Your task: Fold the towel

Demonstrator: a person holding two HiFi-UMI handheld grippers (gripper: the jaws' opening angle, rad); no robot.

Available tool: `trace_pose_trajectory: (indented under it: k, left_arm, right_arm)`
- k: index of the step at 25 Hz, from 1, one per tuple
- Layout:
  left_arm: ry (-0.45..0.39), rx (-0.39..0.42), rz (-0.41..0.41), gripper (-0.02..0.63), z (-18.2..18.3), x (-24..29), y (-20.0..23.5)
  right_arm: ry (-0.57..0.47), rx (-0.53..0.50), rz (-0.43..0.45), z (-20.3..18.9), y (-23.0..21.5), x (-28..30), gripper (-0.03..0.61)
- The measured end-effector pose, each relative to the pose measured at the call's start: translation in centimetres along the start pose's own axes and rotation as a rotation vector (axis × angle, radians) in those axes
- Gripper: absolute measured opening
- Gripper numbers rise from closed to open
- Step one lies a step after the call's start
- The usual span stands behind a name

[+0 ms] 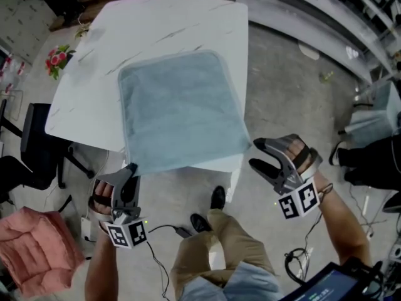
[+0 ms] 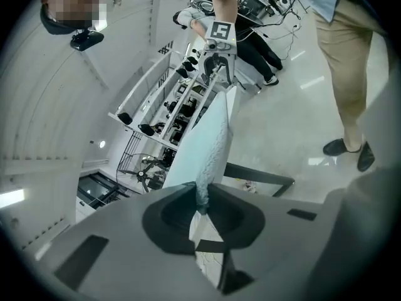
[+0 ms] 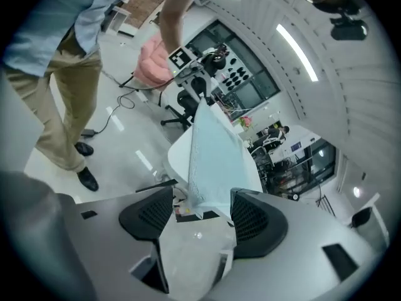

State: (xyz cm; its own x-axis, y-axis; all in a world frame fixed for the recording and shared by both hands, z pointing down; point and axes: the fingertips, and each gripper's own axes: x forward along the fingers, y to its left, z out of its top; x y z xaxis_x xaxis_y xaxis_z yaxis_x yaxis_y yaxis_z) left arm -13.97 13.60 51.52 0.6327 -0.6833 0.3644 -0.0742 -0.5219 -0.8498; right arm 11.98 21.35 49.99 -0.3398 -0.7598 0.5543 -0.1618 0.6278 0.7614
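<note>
The towel [image 1: 178, 108], pale blue and roughly square, lies spread flat on a white marble-pattern table [image 1: 156, 24]. Its near edge reaches the table's near edge and runs slightly past it.

Nearest the person, between the two grippers at 6 o'clock in the head view, black shoes [image 1: 217, 198] stand on the grey floor [image 1: 282, 86].

The left gripper [image 1: 130, 175] sits at the towel's 7 o'clock corner. In the left gripper view its fingers are pinched narrow on that corner of the towel [image 2: 213, 143], with the cloth clamped between the pads at the left gripper [image 2: 202, 207]. The towel's edge runs straight away towards the right gripper [image 2: 216, 61] at 12 o'clock.

The right gripper [image 1: 257, 154] is at the towel's 4 o'clock corner. In the right gripper view its fingers stand wide apart at the right gripper [image 3: 200, 209]. The corner of the towel [image 3: 213, 162] lies between them, closer to the left pad, and neither pad presses on it. The left gripper [image 3: 191, 80] shows beyond, at 12 o'clock.

A pink cushion [image 1: 34, 246] lies at 8 o'clock of the table, a black office chair [image 1: 31, 149] at 9 o'clock. Farther off, red flowers [image 1: 57, 58] sit just off the table's 10 o'clock corner.
</note>
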Motion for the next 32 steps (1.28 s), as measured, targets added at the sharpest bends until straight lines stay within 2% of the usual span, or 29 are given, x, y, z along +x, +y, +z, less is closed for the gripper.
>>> trace_pose_trajectory:
  k: [5, 11, 15, 17, 19, 21, 27, 32]
  left_arm:
    - [-0.012, -0.011, -0.020, 0.043, 0.2, -0.1, 0.0]
    - [-0.012, -0.010, -0.042, 0.043, 0.3, -0.4, -0.3]
    - [-0.007, -0.018, -0.051, 0.041, 0.3, -0.3, -0.3]
    - [-0.004, -0.025, -0.053, 0.038, 0.3, -0.3, -0.3]
    - [-0.002, -0.036, -0.057, 0.037, 0.3, -0.3, -0.2]
    - [-0.003, -0.061, -0.060, 0.035, 0.4, -0.4, 0.1]
    - [-0.019, -0.197, -0.071, 0.034, 1.2, -1.2, 2.9]
    - [-0.003, -0.242, -0.085, 0.034, 2.5, -1.3, 7.5]
  right_arm:
    - [0.019, -0.143, -0.017, -0.8, 0.6, 1.8, 0.313]
    - [0.006, -0.213, -0.071, -1.1, 0.6, 3.0, 0.305]
    - [0.003, -0.246, -0.066, -1.5, 1.3, 3.4, 0.242]
    - [0.008, -0.248, -0.081, -1.8, 1.1, 3.4, 0.154]
    - [0.000, -0.230, -0.090, -1.9, 0.9, 3.1, 0.077]
    - [-0.012, -0.197, -0.095, -1.8, 0.4, 2.6, 0.048]
    - [-0.080, -0.019, -0.069, -0.2, -2.8, 0.4, 0.034]
    - [-0.125, 0.163, -0.030, 0.7, -6.3, -0.8, 0.032]
